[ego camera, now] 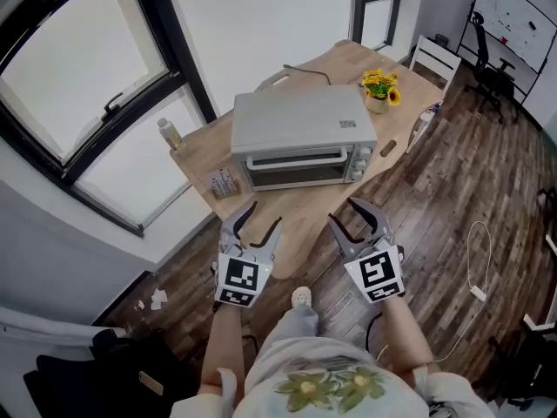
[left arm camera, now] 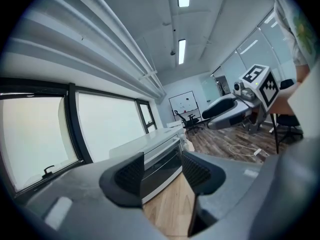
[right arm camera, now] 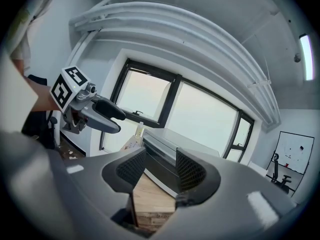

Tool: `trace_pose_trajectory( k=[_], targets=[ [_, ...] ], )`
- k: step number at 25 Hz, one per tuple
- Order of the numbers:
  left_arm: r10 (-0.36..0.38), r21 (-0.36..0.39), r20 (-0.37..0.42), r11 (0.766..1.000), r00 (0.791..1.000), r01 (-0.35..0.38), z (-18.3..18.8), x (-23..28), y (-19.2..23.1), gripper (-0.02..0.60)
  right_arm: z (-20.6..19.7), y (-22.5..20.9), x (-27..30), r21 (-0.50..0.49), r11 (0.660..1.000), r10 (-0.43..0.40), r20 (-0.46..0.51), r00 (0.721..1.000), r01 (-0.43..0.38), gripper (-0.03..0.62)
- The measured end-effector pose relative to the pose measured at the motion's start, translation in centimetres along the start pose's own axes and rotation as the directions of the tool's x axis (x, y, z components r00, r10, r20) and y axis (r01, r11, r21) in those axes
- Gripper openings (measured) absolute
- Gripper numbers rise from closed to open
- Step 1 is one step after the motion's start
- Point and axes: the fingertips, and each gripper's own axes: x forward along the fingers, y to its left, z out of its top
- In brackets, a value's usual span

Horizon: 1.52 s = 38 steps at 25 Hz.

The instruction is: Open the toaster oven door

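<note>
Left gripper [ego camera: 265, 213] and right gripper [ego camera: 342, 212] hover side by side, jaws spread and empty, aimed at 12 o'clock; toaster oven [ego camera: 300, 129] sits beyond on the wooden table [ego camera: 305, 203], door [ego camera: 300, 171] closed; its top label [ego camera: 347, 124] is unreadable.

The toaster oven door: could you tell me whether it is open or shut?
Shut: the toaster oven door stands upright, flush with the casing.

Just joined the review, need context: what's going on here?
A person stands at the table with a gripper in each hand. The left gripper and right gripper hover near the table's front edge, jaws apart and empty, pointed at the oven. Its door is shut and the handle is untouched.
</note>
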Motion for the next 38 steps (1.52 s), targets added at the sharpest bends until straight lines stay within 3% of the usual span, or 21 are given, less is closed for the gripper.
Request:
trace_pose_trajectory(
  k=[15, 22, 29, 38],
  targets=[
    [-0.037, 0.025, -0.034, 0.999, 0.999, 0.037, -1.2, 5.1, 3.4, 0.235, -0.7, -3.3, 6.0, -0.037, 0.999, -0.011, -0.06, 0.998, 0.009, 0.187],
    [-0.073, 0.075, -0.08, 0.994, 0.994, 0.079, -2.1, 7.8, 4.4, 0.233, -1.6, -4.6, 8.3, -0.048, 0.999, -0.013, -0.09, 0.996, 0.009, 0.187],
    [-0.14, 0.087, -0.133, 0.985, 0.981, 0.152, -3.7, 10.4, 4.6, 0.234, -2.5, -4.9, 10.7, -0.073, 0.997, 0.015, -0.127, 0.992, -0.025, 0.187],
    [-0.145, 0.154, -0.189, 0.972, 0.971, 0.175, -5.6, 13.2, 5.4, 0.234, -4.6, -4.6, 13.9, -0.124, 0.987, 0.079, -0.201, 0.976, -0.105, 0.187]
  ],
)
